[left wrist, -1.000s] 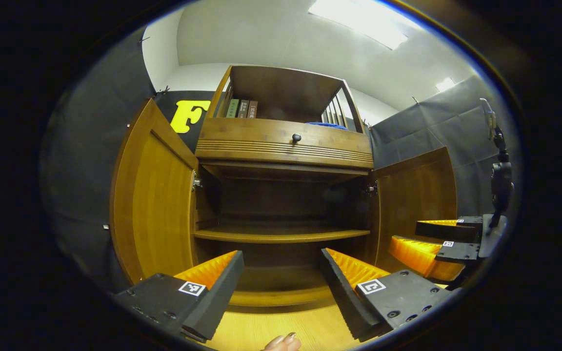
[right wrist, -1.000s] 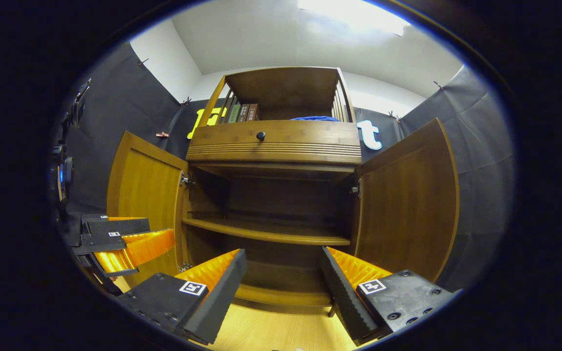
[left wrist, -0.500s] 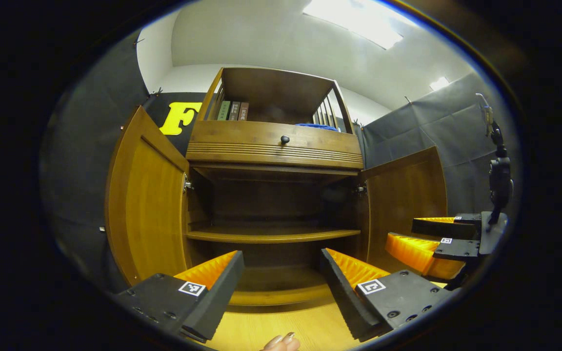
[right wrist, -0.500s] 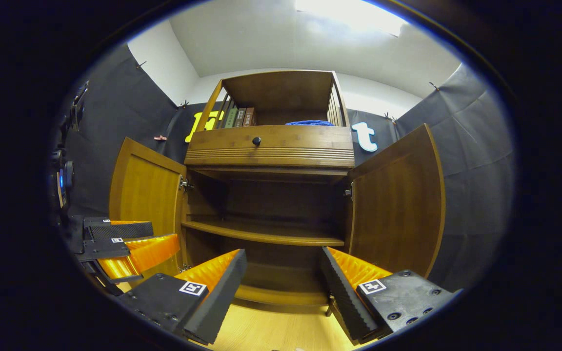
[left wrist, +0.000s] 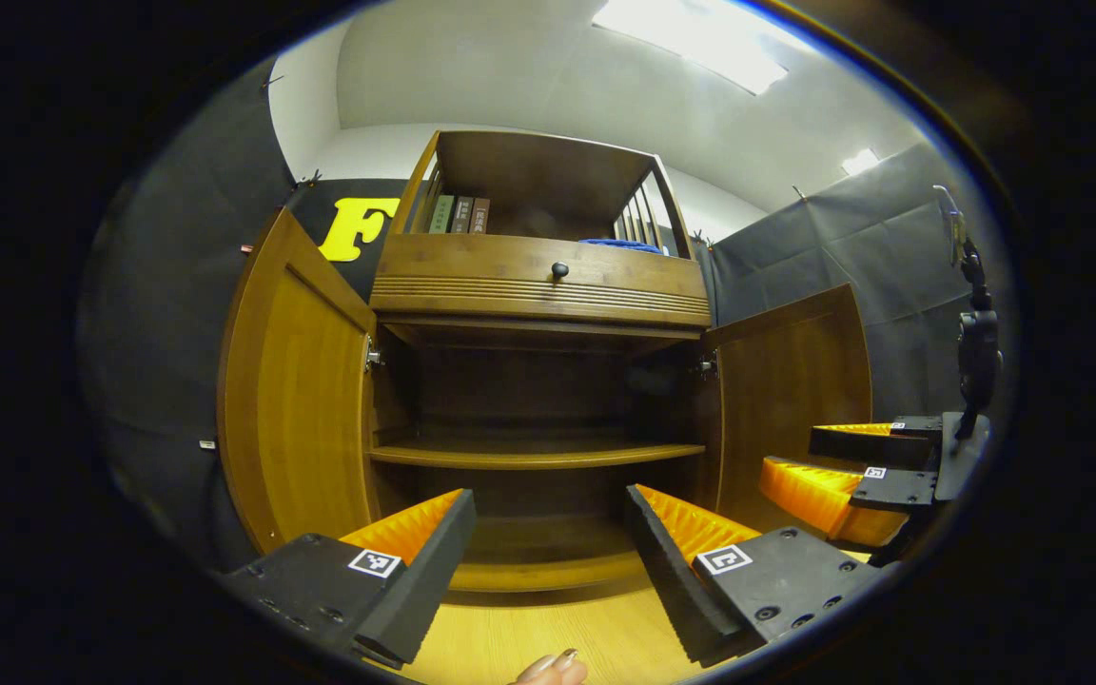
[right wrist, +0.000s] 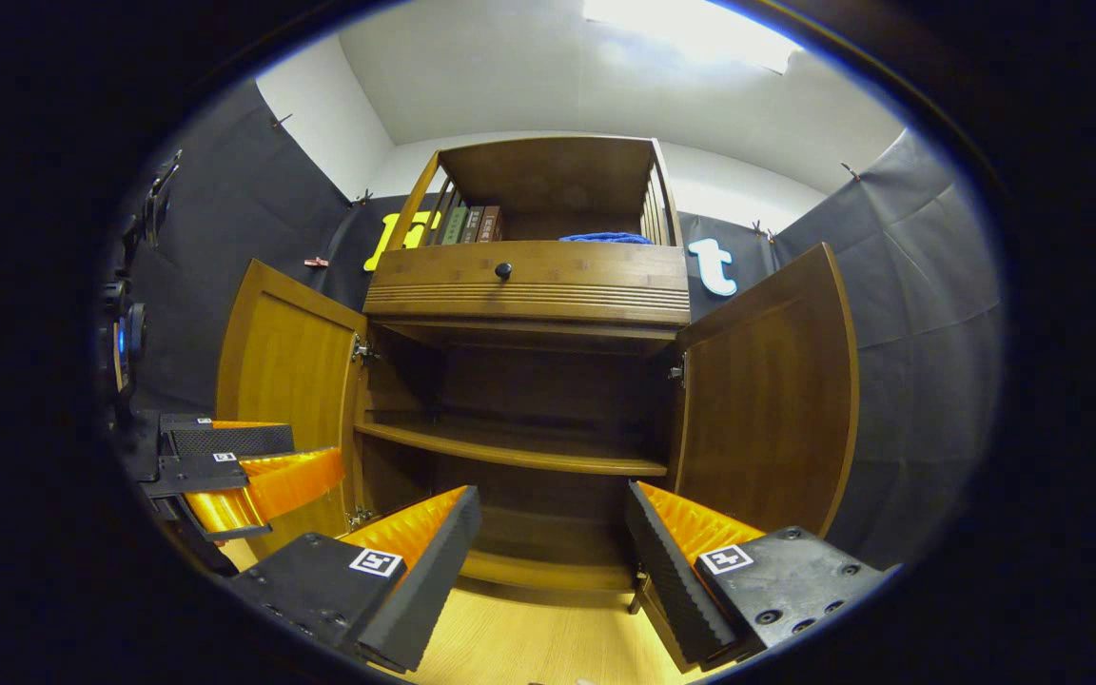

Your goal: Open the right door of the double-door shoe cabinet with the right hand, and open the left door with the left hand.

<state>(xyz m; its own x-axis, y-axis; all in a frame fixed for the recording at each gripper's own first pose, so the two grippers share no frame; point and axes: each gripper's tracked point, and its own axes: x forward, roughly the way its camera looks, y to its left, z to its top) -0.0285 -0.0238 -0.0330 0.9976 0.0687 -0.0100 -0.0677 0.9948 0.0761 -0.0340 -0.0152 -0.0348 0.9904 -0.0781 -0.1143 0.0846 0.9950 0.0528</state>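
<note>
Both cabinet doors [right wrist: 767, 400] open — wooden floor [left wrist: 548, 633].

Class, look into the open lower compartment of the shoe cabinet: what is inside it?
Inside the shoe cabinet, behind the opened left door and right door, one bare wooden shelf shows. The back corners are too dark to judge.

Both views low, near, facing up into shoe cabinet [left wrist: 538, 285] [right wrist: 524, 285]
</note>
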